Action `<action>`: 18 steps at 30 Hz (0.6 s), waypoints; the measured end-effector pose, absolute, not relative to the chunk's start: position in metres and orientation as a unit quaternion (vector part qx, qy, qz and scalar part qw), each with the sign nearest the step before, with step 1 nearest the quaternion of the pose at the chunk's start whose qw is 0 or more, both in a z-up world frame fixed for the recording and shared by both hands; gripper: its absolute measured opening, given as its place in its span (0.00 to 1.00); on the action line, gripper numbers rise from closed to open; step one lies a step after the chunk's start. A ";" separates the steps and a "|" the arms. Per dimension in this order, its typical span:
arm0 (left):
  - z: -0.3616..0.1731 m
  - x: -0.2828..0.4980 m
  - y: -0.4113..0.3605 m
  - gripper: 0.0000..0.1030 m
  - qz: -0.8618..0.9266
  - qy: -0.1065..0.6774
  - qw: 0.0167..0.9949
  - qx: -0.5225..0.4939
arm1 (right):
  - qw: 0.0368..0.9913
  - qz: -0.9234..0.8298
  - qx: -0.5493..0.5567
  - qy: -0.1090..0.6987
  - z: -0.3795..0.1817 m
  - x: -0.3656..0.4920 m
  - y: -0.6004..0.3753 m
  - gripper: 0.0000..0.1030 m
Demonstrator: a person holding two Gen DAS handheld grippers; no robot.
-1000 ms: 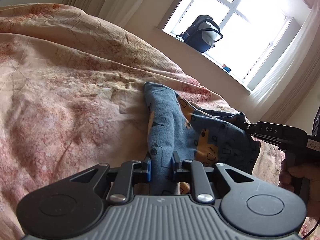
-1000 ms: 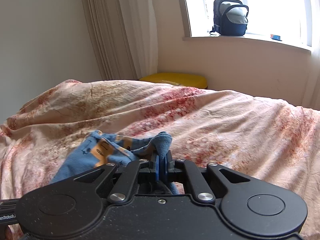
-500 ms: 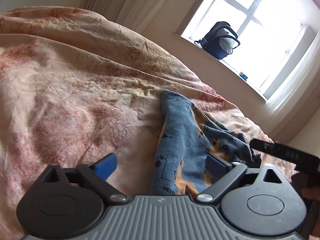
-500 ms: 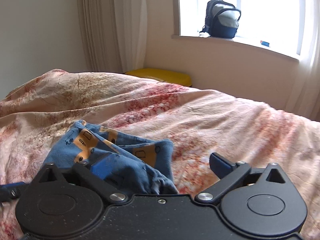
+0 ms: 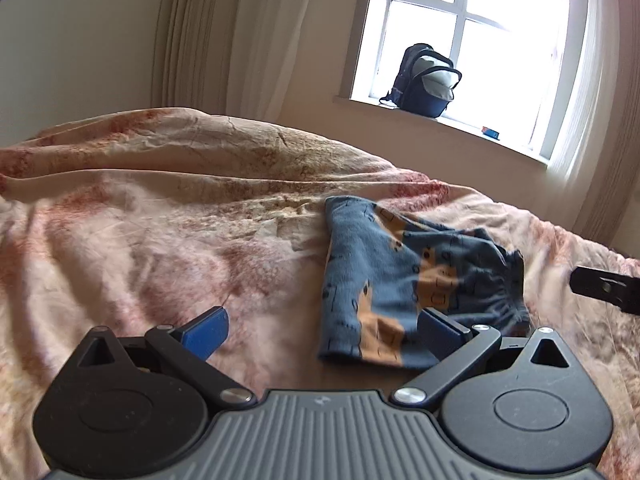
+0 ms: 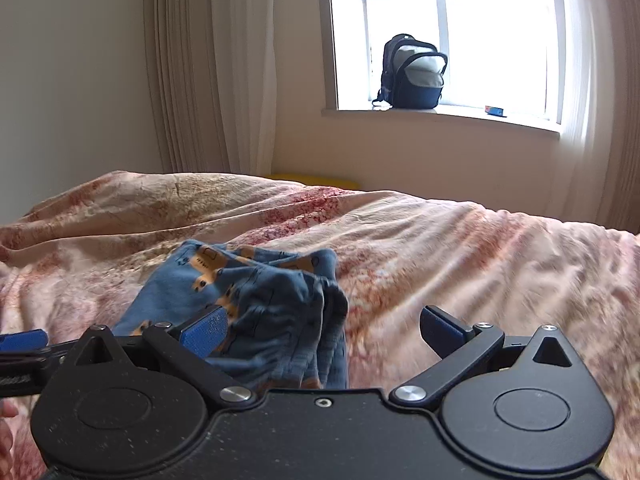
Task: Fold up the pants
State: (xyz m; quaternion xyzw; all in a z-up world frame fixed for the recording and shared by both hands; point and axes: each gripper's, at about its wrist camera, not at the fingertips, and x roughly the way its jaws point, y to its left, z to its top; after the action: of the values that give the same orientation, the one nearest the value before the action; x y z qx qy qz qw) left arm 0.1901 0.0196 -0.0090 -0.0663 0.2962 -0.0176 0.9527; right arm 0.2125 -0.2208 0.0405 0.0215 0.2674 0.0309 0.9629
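While both of your grippers hang just above the bed point(image 5: 152, 240), the pants point(image 5: 404, 276) lie on the pink, blotchy bedspread as a small folded bundle, blue with orange prints, a little right of centre in the left wrist view and left of centre in the right wrist view. Your left gripper point(image 5: 320, 332) has its jaws spread wide and holds nothing; the bundle's near edge sits just beyond its right finger. Your right gripper point(image 6: 322, 328) is likewise wide open and empty, with the gathered, stacked edge of the pants just past its left finger. Judging by the layered edges, the folding looks nearly or fully done; at most a little tidying of the puckered side seems left. Compared with a second ago, when each gripper was pinching the cloth, both have let go, and compared with half a second ago both views now sit farther back from the bundle. Far off, a dark backpack point(image 6: 414, 72) stands on the windowsill point(image 6: 440, 118).
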 end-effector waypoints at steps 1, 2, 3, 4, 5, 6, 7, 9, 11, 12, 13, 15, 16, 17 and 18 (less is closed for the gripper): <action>-0.007 0.181 0.018 1.00 -0.019 0.294 0.953 -0.065 | 0.965 0.032 0.021 0.260 0.042 0.199 -0.223 0.99; -0.004 0.170 0.016 1.00 -0.022 0.288 0.955 -0.064 | 0.967 0.031 0.022 0.253 0.043 0.187 -0.224 0.99; -0.001 0.160 0.015 1.00 -0.025 0.283 0.957 -0.061 | 0.968 0.031 0.024 0.248 0.044 0.176 -0.226 0.99; 0.003 0.150 0.013 1.00 -0.025 0.281 0.958 -0.057 | 0.969 0.032 0.027 0.243 0.046 0.164 -0.228 0.99; 0.006 0.140 0.011 1.00 -0.025 0.280 0.958 -0.052 | 0.969 0.033 0.030 0.241 0.048 0.153 -0.230 0.99; 0.008 0.130 0.009 1.00 -0.025 0.278 0.959 -0.047 | 0.970 0.037 0.032 0.238 0.050 0.142 -0.232 0.99; 0.010 0.120 0.007 1.00 -0.022 0.277 0.960 -0.045 | 0.970 0.042 0.032 0.237 0.051 0.132 -0.232 0.99; 0.012 0.103 0.003 1.00 -0.017 0.274 0.960 -0.045 | 0.971 0.050 0.029 0.233 0.053 0.113 -0.234 0.99; 0.013 0.089 0.000 1.00 -0.015 0.276 0.960 -0.043 | 0.972 0.058 0.027 0.228 0.053 0.097 -0.234 0.99; 0.014 0.083 -0.002 1.00 -0.016 0.277 0.960 -0.042 | 0.972 0.060 0.027 0.227 0.053 0.090 -0.235 0.99; 0.013 0.078 -0.003 1.00 -0.015 0.276 0.960 -0.041 | 0.972 0.061 0.027 0.226 0.052 0.085 -0.235 0.99; 0.013 0.069 -0.005 1.00 -0.011 0.273 0.961 -0.040 | 0.973 0.059 0.032 0.223 0.049 0.076 -0.237 0.99; 0.013 0.065 -0.006 1.00 -0.010 0.271 0.962 -0.039 | 0.972 0.058 0.033 0.223 0.047 0.074 -0.236 0.99; 0.012 0.062 -0.008 1.00 -0.007 0.270 0.962 -0.037 | 0.972 0.059 0.032 0.225 0.046 0.073 -0.237 0.99; 0.010 0.061 -0.008 1.00 -0.005 0.270 0.962 -0.034 | 0.972 0.059 0.030 0.226 0.044 0.072 -0.236 0.99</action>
State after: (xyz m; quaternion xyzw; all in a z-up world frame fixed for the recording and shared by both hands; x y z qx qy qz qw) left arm 0.0606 -0.0084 0.0099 -0.0337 0.2696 -0.0052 0.9624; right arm 0.0724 -0.2360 0.0442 0.0300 0.2261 0.0592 0.9718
